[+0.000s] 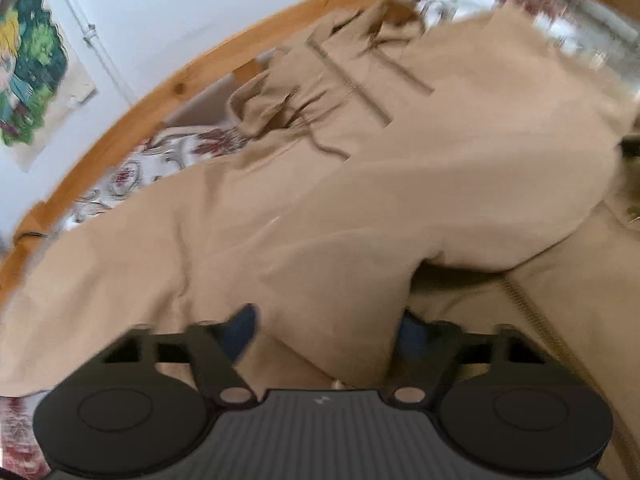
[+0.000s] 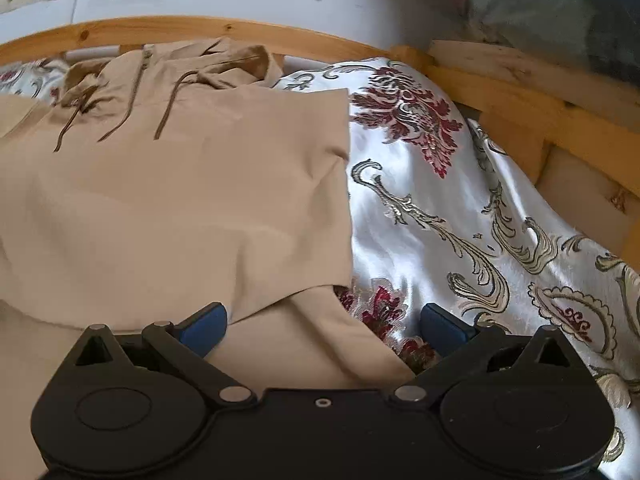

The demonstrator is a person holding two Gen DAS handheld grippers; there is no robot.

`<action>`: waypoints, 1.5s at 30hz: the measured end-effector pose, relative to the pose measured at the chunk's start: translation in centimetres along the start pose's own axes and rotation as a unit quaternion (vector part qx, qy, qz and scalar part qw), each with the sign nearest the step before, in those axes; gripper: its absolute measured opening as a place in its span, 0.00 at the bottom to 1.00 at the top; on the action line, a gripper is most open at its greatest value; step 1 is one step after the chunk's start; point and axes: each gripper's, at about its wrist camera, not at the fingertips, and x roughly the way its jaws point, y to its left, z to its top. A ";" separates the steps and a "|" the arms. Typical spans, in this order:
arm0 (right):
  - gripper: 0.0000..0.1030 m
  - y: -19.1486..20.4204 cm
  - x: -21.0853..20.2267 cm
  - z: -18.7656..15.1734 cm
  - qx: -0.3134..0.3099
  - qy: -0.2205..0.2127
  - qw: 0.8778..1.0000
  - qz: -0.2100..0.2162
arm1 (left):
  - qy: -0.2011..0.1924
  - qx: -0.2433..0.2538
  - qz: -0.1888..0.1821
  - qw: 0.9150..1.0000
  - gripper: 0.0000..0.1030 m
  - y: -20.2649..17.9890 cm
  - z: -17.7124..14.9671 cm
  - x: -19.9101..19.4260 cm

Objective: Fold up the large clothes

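Item under inspection: one large tan cotton-type hooded sweatshirt [image 2: 180,200] with darker brown drawcords and a short neck zip, lying on a bed covered by a glossy white satin bedspread with red and gold floral pattern [image 2: 460,220]. The hood lies toward the pale pine bed frame [image 2: 280,40] at the wall side; the body spreads toward the near edge of the bed. On the right, one side appears already turned in, giving a straight vertical edge with bedspread bare beyond it.

Left gripper [image 1: 326,328]: jaws stand wide; a thick fold of the tan fabric passes between the blue pads [image 1: 240,330]. Left view is motion-blurred, and contact pressure cannot be confirmed.

Right gripper [image 2: 324,320]: jaws wide apart, holding nothing, poised over the lower right corner of the garment where a flap overlaps the bedspread.

Handling assessment: fabric appears soft, moderately heavy, limp; it will sag and drag when lifted. The satin beneath looks slippery, so the garment may slide. Recommended hold: hem corners or a doubled fold edge, pinching through all layers.

Wall posters [image 1: 28,72] noted; irrelevant.
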 end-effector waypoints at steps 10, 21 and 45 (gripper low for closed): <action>0.99 0.1 -0.1 -0.6 -0.014 0.000 1.000 0.007 | -0.002 0.030 0.064 0.997 0.52 1.4 -2.2 -1.9; 0.99 0.1 -0.1 -0.7 -0.015 0.000 1.000 0.009 | 0.054 -0.060 0.061 0.995 0.57 4.2 -5.0 -1.3; 0.99 2.0 -0.9 -0.9 -0.058 -0.016 0.998 -0.009 | -0.055 -0.618 0.121 0.775 0.92 34.2 -14.5 -1.6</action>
